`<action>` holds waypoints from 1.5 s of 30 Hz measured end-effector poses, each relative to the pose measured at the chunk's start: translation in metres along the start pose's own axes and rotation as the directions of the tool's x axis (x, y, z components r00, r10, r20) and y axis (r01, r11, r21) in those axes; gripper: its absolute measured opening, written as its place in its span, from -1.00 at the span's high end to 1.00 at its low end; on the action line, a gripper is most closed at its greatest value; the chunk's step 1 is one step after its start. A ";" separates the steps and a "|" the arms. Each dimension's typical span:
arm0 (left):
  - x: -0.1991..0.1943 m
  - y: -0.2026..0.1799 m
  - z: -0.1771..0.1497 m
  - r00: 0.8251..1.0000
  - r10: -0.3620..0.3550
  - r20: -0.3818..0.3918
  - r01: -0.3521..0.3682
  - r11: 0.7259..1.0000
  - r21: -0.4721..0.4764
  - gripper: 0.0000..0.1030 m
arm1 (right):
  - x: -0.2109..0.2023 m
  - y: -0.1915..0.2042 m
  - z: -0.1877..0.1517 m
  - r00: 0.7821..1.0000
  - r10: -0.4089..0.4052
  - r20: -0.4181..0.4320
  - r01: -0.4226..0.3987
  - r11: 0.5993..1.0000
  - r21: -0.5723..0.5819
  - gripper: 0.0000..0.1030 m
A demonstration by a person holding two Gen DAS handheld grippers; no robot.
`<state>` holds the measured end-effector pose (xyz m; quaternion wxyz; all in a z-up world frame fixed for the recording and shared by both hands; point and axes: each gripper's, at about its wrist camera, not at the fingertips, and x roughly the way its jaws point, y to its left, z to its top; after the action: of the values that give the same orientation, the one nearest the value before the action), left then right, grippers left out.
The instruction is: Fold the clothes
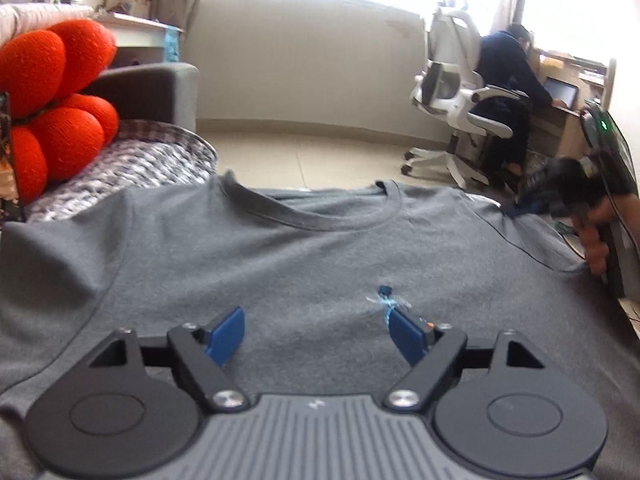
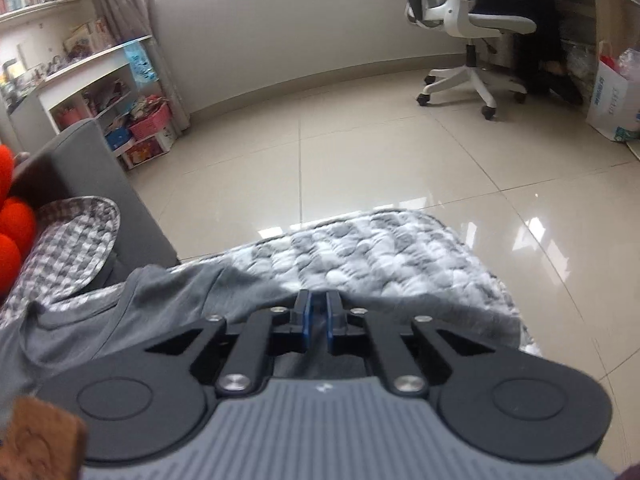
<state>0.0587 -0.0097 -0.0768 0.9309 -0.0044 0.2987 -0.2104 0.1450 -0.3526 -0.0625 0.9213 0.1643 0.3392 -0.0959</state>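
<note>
With your right claw (image 2: 318, 320) pinched together on the far edge of the grey cotton T-shirt (image 1: 320, 248) spread over the quilted grey-and-white checked bedcover (image 2: 380, 256), and your left claw (image 1: 318, 334) spread apart above its chest, a one-sided pull could drag the shirt askew.

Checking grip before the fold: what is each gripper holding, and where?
Right gripper: shut on the grey T-shirt at its edge. Left gripper: open, empty.
</note>
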 end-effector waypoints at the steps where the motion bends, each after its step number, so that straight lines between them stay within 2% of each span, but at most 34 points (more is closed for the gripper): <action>1: -0.001 0.002 0.000 1.000 -0.025 0.000 0.025 1.000 0.001 -0.67 | -0.003 -0.002 0.003 1.000 -0.004 0.008 0.004 1.000 0.009 0.61; 5: -0.007 0.007 -0.003 0.996 -0.093 0.008 0.093 0.996 0.015 -0.72 | -0.027 -0.015 0.002 0.999 0.020 0.046 -0.022 0.999 0.032 0.50; 7: -0.010 0.009 -0.004 0.992 -0.125 0.011 0.125 0.992 0.023 -0.73 | -0.036 -0.028 -0.002 0.998 0.002 0.064 -0.005 0.999 0.048 0.00; 11: -0.007 0.005 -0.008 0.989 -0.148 -0.015 0.148 0.988 0.046 -0.79 | -0.041 -0.061 -0.013 0.998 -0.053 0.043 0.047 0.992 0.116 -0.06; 14: -0.004 0.002 -0.008 0.988 -0.149 -0.030 0.151 0.987 0.059 -0.84 | -0.041 -0.075 -0.024 0.998 -0.056 0.032 0.051 0.986 0.156 -0.06; 15: -0.004 0.002 -0.008 0.988 -0.153 -0.031 0.155 0.986 0.061 -0.84 | -0.041 -0.072 -0.027 0.998 -0.057 0.039 0.051 0.989 0.141 0.14; 16: -0.005 0.003 -0.008 0.987 -0.157 -0.033 0.159 0.985 0.064 -0.84 | -0.042 -0.069 -0.029 0.997 -0.058 0.047 0.052 0.991 0.126 0.61; 18: -0.006 0.005 -0.008 0.984 -0.171 -0.039 0.174 0.982 0.074 -0.84 | -0.043 -0.064 -0.032 0.996 -0.071 0.063 0.065 0.994 0.093 0.86; 21: -0.009 0.006 -0.010 0.984 -0.165 -0.060 0.171 0.978 0.115 -0.84 | -0.033 -0.062 -0.031 0.975 -0.217 0.045 0.214 0.975 0.057 1.00; 23: -0.014 0.006 -0.012 0.988 -0.141 -0.071 0.150 0.976 0.159 -0.84 | -0.032 -0.066 -0.033 0.966 -0.256 0.040 0.254 0.965 0.063 1.00; 24: -0.017 0.007 -0.013 0.989 -0.127 -0.075 0.139 0.975 0.175 -0.84 | -0.037 -0.069 -0.035 0.970 -0.238 0.047 0.233 0.969 0.084 0.95; 26: -0.022 0.012 -0.015 0.991 -0.097 -0.089 0.113 0.975 0.192 -0.84 | -0.050 -0.071 -0.037 0.976 -0.207 0.069 0.199 0.974 0.106 0.73; 29: -0.031 0.018 -0.015 0.991 -0.041 -0.125 0.066 0.978 0.197 -0.84 | -0.071 -0.067 -0.037 0.986 -0.151 0.067 0.145 0.986 0.079 0.59; 31: -0.038 0.024 -0.013 0.987 -0.013 -0.160 0.042 0.983 0.176 -0.84 | -0.085 -0.063 -0.036 0.993 -0.095 0.068 0.091 0.994 0.064 -0.08; 32: -0.042 0.027 -0.012 0.985 -0.010 -0.173 0.038 0.987 0.158 -0.83 | -0.092 -0.062 -0.037 0.995 -0.069 0.073 0.064 0.996 0.058 -0.15; 37: -0.072 0.044 -0.016 0.974 -0.019 -0.227 0.035 0.997 0.069 -0.77 | -0.120 -0.057 -0.047 0.999 0.044 0.031 -0.045 0.998 0.033 -0.15; 45: -0.114 0.064 -0.035 0.955 0.001 -0.296 0.010 0.999 0.033 -0.72 | -0.158 -0.055 -0.069 0.987 0.145 -0.064 -0.143 0.989 0.041 -0.15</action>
<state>-0.0196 0.0981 -0.0507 0.8751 0.0424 0.4311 -0.2159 -0.0311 -0.3682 -0.0212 0.9109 0.2080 0.3551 -0.0297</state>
